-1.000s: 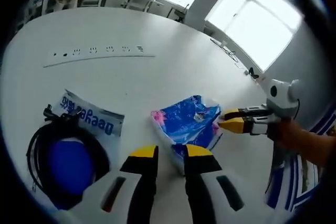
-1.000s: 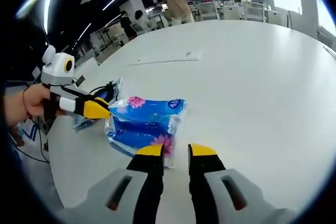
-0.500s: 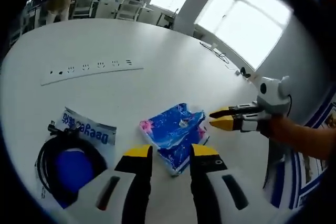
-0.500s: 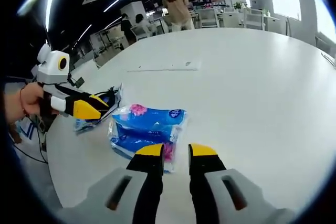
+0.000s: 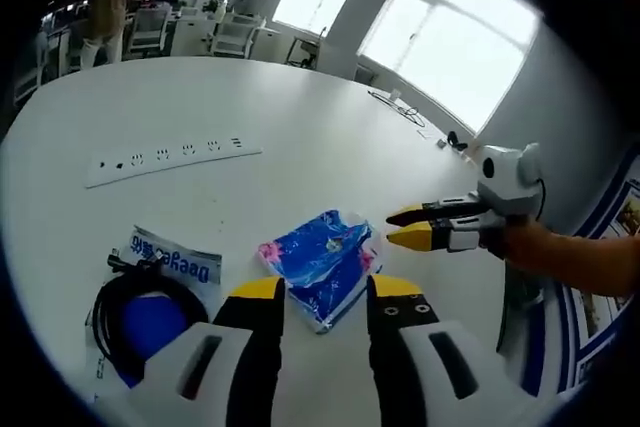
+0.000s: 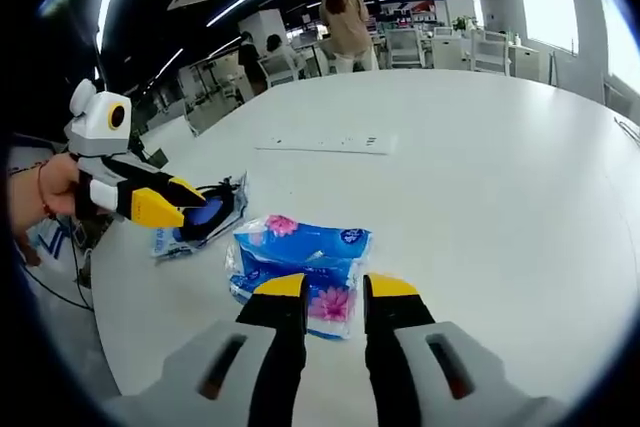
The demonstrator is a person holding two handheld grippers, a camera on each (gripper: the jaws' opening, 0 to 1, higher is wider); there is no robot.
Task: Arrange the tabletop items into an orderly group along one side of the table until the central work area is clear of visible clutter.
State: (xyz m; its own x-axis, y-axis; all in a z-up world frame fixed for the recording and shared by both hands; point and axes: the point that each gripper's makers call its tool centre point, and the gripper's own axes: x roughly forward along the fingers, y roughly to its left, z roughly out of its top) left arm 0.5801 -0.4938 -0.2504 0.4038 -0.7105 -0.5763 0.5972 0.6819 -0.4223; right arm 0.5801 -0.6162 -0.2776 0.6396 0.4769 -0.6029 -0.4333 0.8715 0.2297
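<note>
On the worktop [image 5: 300, 127], the flat clear bag [image 5: 165, 267] holding the coiled black cable carries blue lettering along its upper edge. From the left gripper view it runs upside down and seems to spell something like "Deege", though the last letters are too blurred to be sure. The blue tissue pack [image 5: 322, 262] has pink flower prints and small white markings, none clear enough to read. The white power strip [image 5: 170, 154] shows sockets but no legible label.

Left gripper [image 5: 322, 289] and right gripper [image 6: 335, 287] both hand-held, fingers slightly parted and holding nothing, tips facing each other.
</note>
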